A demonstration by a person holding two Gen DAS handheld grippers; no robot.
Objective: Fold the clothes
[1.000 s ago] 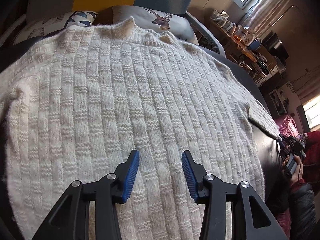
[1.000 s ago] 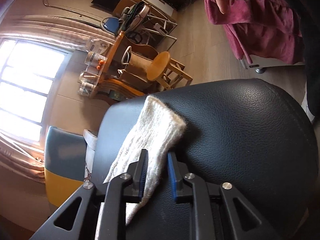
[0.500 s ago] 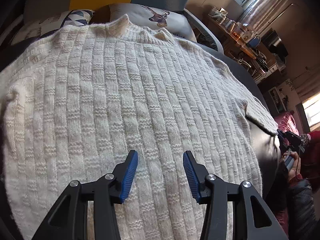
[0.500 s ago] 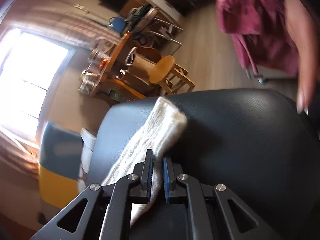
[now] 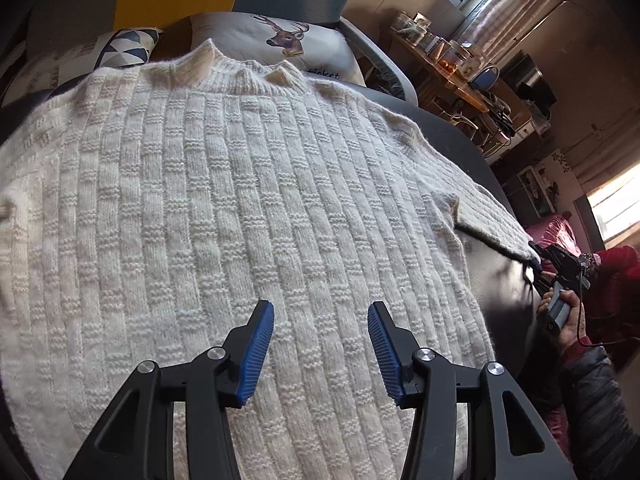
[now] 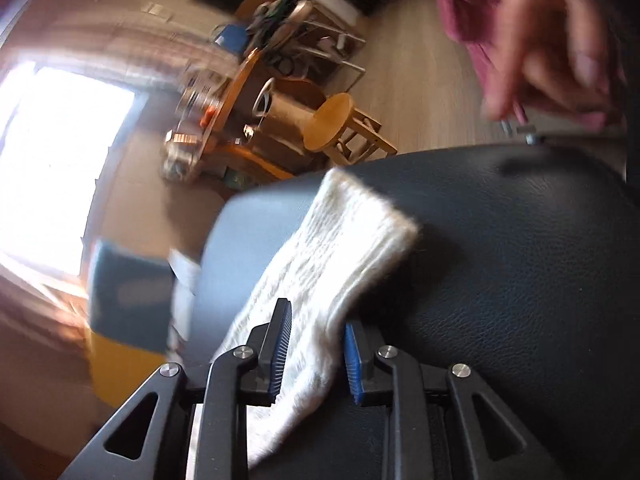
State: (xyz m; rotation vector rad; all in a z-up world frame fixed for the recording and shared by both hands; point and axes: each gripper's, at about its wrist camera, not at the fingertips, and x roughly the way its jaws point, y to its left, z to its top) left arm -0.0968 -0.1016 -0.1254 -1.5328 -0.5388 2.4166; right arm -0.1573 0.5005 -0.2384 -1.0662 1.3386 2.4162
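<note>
A: Where is the sweater?

B: The cream knitted sweater lies spread flat on the black leather seat, collar toward a deer-print cushion.

A: And the tongs?

B: The left gripper hovers over the hem, jaws wide apart. The right gripper straddles the sleeve cuff; the view is blurred, but a gap seems to show beside the right pad.

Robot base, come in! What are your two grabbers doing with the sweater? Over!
Left gripper open, hovering over sweater body. Right gripper around sleeve cuff, grip unclear. Sweater flat on black cushion. Nothing blocking.
</note>
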